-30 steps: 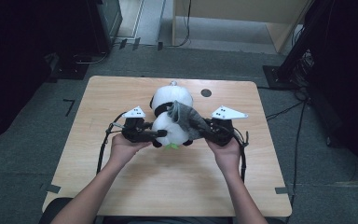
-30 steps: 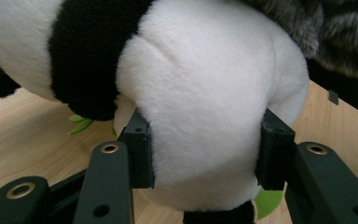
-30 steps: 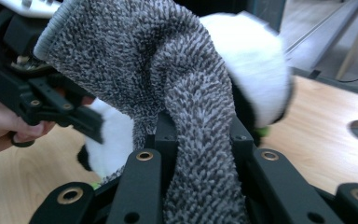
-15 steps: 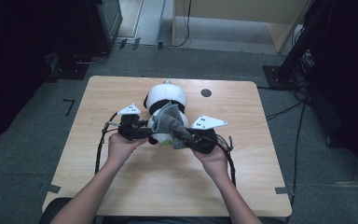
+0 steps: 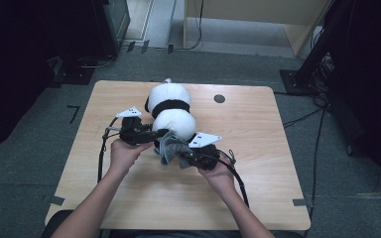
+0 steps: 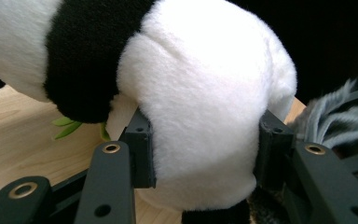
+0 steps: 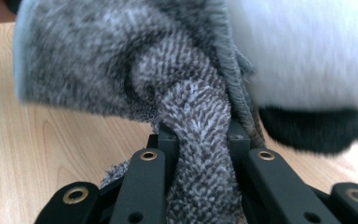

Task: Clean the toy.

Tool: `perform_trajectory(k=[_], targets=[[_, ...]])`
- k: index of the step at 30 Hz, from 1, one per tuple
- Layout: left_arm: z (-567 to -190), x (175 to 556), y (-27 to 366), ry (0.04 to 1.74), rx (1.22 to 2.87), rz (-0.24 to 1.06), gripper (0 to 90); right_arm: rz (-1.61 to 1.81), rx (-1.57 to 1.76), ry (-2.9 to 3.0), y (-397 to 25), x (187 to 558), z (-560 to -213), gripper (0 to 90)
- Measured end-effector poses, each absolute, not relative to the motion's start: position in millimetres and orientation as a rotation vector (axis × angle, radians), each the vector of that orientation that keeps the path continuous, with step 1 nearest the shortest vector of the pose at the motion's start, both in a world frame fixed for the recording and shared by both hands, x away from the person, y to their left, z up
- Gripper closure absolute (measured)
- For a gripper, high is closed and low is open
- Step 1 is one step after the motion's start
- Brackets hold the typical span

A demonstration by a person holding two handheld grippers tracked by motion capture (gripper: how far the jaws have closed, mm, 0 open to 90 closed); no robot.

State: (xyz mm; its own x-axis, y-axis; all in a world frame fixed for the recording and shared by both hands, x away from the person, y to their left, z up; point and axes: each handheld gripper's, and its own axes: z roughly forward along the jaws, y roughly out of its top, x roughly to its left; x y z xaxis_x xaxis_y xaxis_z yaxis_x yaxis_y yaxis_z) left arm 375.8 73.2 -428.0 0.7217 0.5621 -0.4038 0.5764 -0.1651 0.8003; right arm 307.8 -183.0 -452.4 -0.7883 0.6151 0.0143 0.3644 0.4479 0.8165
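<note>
Since prev. frame, panda plush (image 5: 171,111) lies toward table's (image 5: 258,188) far edge. You clamp it w/ left gripper (image 5: 154,135); right gripper (image 5: 182,157) pinches grey cloth (image 5: 171,148). Soft, light: grip deep.

Plush panda (image 5: 171,115), white with black band and black limbs, lies on its side on the wooden table, long axis running away from the person, a bit of green leaf under it (image 6: 65,127). Grey fluffy cloth (image 5: 170,150), bunched and twisted into a rope-like fold (image 7: 200,126), sits touching the panda's near end, partly draped against its white fur.
</note>
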Motion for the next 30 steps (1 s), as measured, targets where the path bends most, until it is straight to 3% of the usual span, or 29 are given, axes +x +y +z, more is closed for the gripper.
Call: perform_trajectory(k=[19, 30], targets=[[-425, 374, 74, 0.838, 1.832, -0.069, 51.3, 1.178, 1.048, 2.406, -214, 334, -472, 76.1], [-423, 369, 73, 0.792, 1.869, -0.073, 51.2, 1.149, 1.276, 2.282, -261, 350, -474, 76.1]])
